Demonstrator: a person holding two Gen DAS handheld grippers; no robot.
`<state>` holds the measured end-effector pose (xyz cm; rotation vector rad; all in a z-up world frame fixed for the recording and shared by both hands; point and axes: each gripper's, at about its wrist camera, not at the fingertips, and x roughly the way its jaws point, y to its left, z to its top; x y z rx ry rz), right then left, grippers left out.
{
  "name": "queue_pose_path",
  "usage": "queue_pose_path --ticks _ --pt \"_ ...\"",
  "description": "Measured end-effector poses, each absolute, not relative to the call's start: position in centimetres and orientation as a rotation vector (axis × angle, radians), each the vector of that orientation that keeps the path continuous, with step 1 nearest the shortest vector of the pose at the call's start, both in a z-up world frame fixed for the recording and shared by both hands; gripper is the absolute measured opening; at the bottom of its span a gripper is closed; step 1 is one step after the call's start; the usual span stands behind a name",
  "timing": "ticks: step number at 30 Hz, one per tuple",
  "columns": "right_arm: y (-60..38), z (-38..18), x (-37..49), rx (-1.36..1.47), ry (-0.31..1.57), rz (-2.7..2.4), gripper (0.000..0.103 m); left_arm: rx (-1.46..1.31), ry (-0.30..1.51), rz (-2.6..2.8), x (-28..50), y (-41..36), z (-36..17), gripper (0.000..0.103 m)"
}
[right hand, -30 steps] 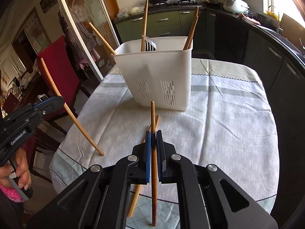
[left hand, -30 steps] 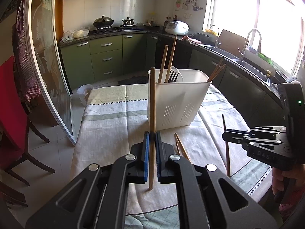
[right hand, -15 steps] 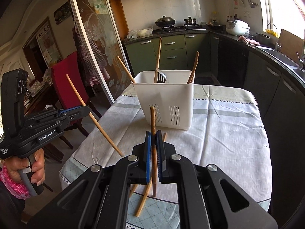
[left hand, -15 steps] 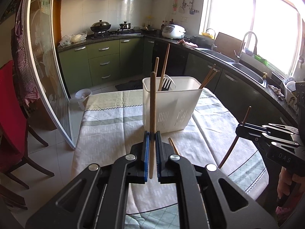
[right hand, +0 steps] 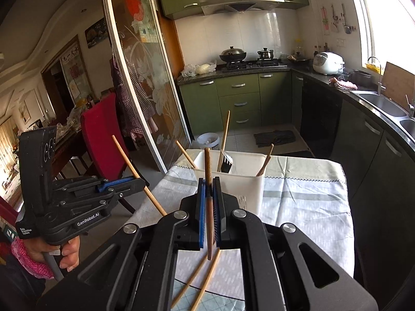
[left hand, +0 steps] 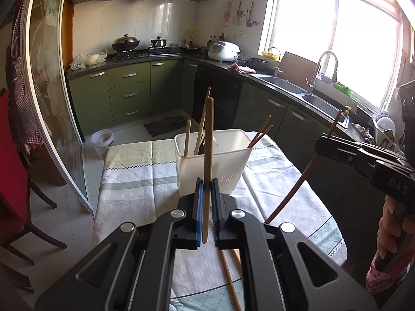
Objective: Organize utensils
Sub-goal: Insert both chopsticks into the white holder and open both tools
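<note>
Chopsticks | left tongs (left hand: 206,194) grip light chopstick (left hand: 208,140) | right tongs (right hand: 209,202) grip dark chopstick (right hand: 207,171)

**Rig and hands: appearance**

Both grippers matte black plastic, angular linkage arms with triangular cutouts, round silver screws, blue pads lining the fingers. Left gripper (right hand: 124,184) has white "GenRobot.AI" lettering; right gripper (left hand: 326,142) shows "DAS". Bare-skinned hands (right hand: 64,255), pink patterned sleeves, grey handle.
</note>
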<state>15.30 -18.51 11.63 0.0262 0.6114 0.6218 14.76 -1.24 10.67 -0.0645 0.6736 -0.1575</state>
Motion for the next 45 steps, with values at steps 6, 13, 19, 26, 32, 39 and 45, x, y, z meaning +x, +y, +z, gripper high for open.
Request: queue_pose_path --ticks 6,13,19,26,32,39,45 --pt "-18.5 15.6 17.4 0.031 0.582 0.620 0.006 -0.070 0.654 -0.203 16.2 -2.4 14.0 0.006" --pt "-18.0 19.6 20.2 0.040 0.532 0.597 0.006 -0.041 0.569 -0.197 18.3 -3.5 18.6 0.006" --pt "-17.4 21.8 24.0 0.044 0.481 0.536 0.006 -0.033 0.514 -0.163 21.6 -4.1 20.7 0.006" --pt "-16.3 19.3 28.9 0.034 0.539 0.498 0.006 -0.030 0.545 -0.098 26.0 -3.9 18.0 0.006" --pt "-14.8 14.7 31.1 -0.010 0.621 0.484 0.006 -0.004 0.647 -0.074 28.8 -4.1 14.0 0.006" --pt "-14.0 11.9 31.7 -0.026 0.683 0.482 0.013 0.009 0.720 -0.069 29.7 -4.0 11.3 0.009" --pt "-15.4 13.6 29.1 0.011 0.634 0.513 0.023 0.005 0.691 -0.086 26.7 -3.8 12.3 0.020"
